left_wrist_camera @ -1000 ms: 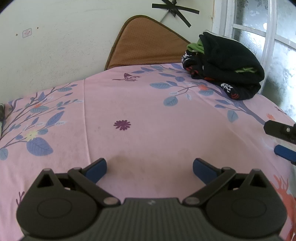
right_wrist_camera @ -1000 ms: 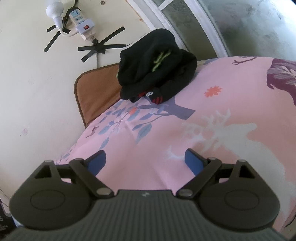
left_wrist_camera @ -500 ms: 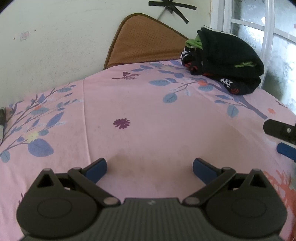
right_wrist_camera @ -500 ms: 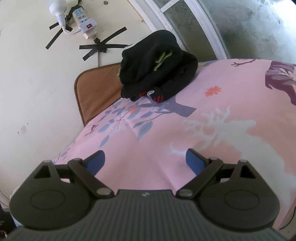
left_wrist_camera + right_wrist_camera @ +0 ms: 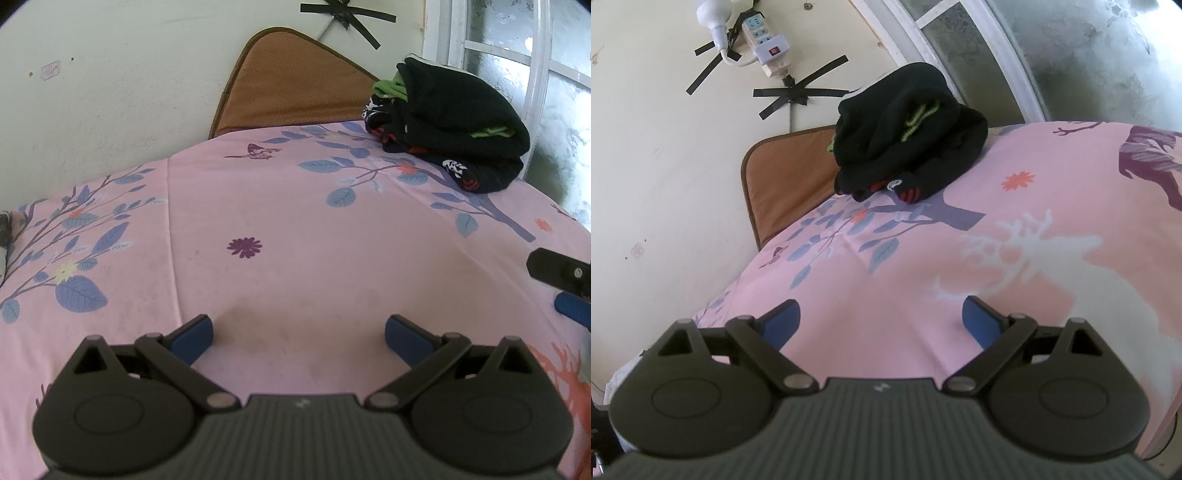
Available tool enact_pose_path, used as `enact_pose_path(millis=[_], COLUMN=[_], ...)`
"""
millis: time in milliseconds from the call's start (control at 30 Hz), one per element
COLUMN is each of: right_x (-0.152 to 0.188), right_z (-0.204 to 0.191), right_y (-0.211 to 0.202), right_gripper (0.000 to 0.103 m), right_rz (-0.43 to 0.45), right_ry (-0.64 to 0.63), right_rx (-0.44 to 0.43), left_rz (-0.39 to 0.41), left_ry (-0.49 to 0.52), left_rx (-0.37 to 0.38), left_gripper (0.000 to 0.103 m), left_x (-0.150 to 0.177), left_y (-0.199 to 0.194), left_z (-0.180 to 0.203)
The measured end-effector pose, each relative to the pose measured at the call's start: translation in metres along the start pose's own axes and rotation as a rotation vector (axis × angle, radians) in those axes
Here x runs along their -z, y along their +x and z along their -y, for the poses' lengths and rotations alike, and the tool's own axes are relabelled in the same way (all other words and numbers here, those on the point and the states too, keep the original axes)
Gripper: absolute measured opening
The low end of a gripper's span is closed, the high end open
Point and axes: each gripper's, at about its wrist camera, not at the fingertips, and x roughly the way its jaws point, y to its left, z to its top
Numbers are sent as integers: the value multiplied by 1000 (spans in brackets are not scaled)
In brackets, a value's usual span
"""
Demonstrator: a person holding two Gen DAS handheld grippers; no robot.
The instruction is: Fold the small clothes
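Both tongs hang wide and empty over the bed: the left tongs (image 5: 299, 332) above bare pink sheet (image 5: 295, 206), the right tongs (image 5: 881, 319) likewise. The small clothes (image 5: 905, 136) sit stacked at the far right corner by the frosted window (image 5: 1089, 55), a soft, slumped black knit bundle with green trim, seemingly parked clear of the folding space. A brown mesh cushion (image 5: 288, 88) leans on the wall.

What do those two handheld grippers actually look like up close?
Both look alike. The left gripper has a ribbed dark grey body, two round black discs at the sides, black linkage arms with silver pivot pins, and blue pads on the fingers. A tiny pale mark sits at the centre of its body. The right gripper repeats that design. No cables, hands or sleeves show.
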Motion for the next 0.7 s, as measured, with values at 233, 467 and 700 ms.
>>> enact_pose_path(millis=[233, 467, 700], right_x=[0, 2, 3], right_z=[1, -3, -4], right_y=[-1, -2, -1], right_gripper=[96, 97, 97], right_rz=[6, 4, 4], right_ry=[14, -8, -17], right_rx=[-4, 10, 15], left_rz=[-5, -9, -12], left_ry=[3, -4, -8], left_rx=[6, -2, 6], left_gripper=[103, 103, 103], left_x=[-1, -1, -1], left_y=[-1, -2, -2], left_z=[-2, -4, -5])
